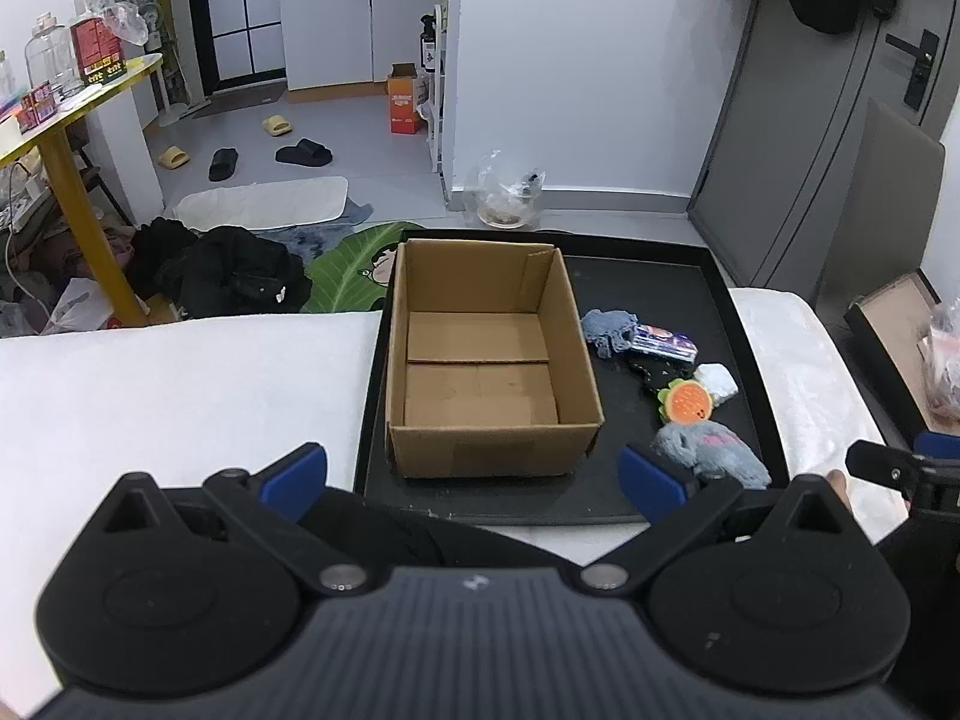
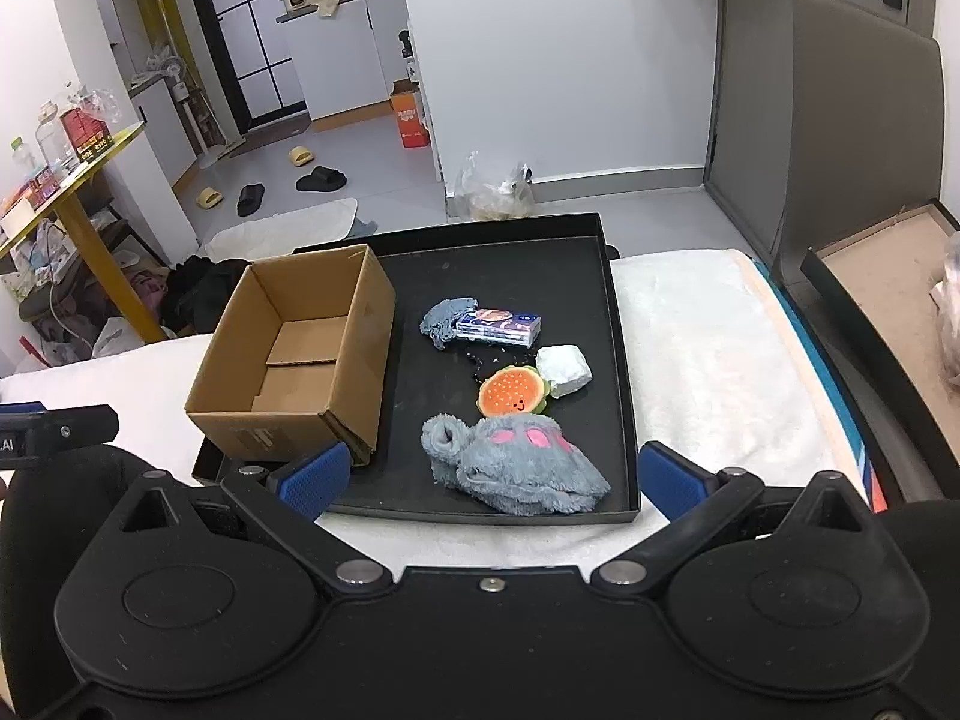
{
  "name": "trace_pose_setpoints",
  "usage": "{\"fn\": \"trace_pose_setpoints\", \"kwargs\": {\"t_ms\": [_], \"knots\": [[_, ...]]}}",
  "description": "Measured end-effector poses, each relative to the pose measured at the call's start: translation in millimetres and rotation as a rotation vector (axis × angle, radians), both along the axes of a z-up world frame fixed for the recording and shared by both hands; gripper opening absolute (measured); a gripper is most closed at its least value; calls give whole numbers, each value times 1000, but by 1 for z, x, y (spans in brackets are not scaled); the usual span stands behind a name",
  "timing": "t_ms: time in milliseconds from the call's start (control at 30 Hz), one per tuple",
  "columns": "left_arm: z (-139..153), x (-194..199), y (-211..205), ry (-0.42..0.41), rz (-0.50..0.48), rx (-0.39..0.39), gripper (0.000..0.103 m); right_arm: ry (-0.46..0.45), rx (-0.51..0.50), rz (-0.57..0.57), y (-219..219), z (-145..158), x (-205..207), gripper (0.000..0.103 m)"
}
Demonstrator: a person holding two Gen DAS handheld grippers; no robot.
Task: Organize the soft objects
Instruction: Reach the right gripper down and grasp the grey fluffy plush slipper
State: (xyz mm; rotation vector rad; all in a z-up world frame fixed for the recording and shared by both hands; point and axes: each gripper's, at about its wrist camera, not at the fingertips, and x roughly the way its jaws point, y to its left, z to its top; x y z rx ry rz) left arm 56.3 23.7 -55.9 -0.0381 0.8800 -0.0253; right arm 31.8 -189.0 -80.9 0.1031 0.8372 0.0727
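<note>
An empty cardboard box (image 1: 486,360) (image 2: 300,360) stands on the left of a black tray (image 1: 738,300) (image 2: 570,264). To its right lie a grey fuzzy plush (image 2: 516,465) (image 1: 711,447), an orange burger plush (image 2: 513,390) (image 1: 689,401), a white soft block (image 2: 563,369) (image 1: 717,383), a blue tissue pack (image 2: 497,327) (image 1: 663,343) and a grey-blue cloth (image 2: 443,319) (image 1: 609,327). My left gripper (image 1: 474,477) is open and empty before the box. My right gripper (image 2: 492,477) is open and empty, just before the grey plush.
The tray rests on a white towel-covered surface (image 1: 180,396) (image 2: 708,336). Beyond it, the floor holds dark clothes (image 1: 228,270), slippers, a plastic bag (image 1: 504,195) and a yellow table (image 1: 66,120). A grey door (image 1: 810,120) stands at right.
</note>
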Motion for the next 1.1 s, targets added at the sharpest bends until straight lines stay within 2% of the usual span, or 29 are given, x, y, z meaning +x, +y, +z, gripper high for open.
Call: {"fn": "trace_pose_setpoints", "kwargs": {"t_ms": [300, 833, 1100], "knots": [[-12, 19, 12, 3, 51, -13, 101, 19, 5, -5, -3, -18, 14, 100], [-35, 60, 37, 39, 88, -27, 101, 188, 69, -64, -7, -70, 58, 99], [-54, 81, 46, 88, 95, -34, 100, 278, 59, -75, -1, -93, 84, 102]]}}
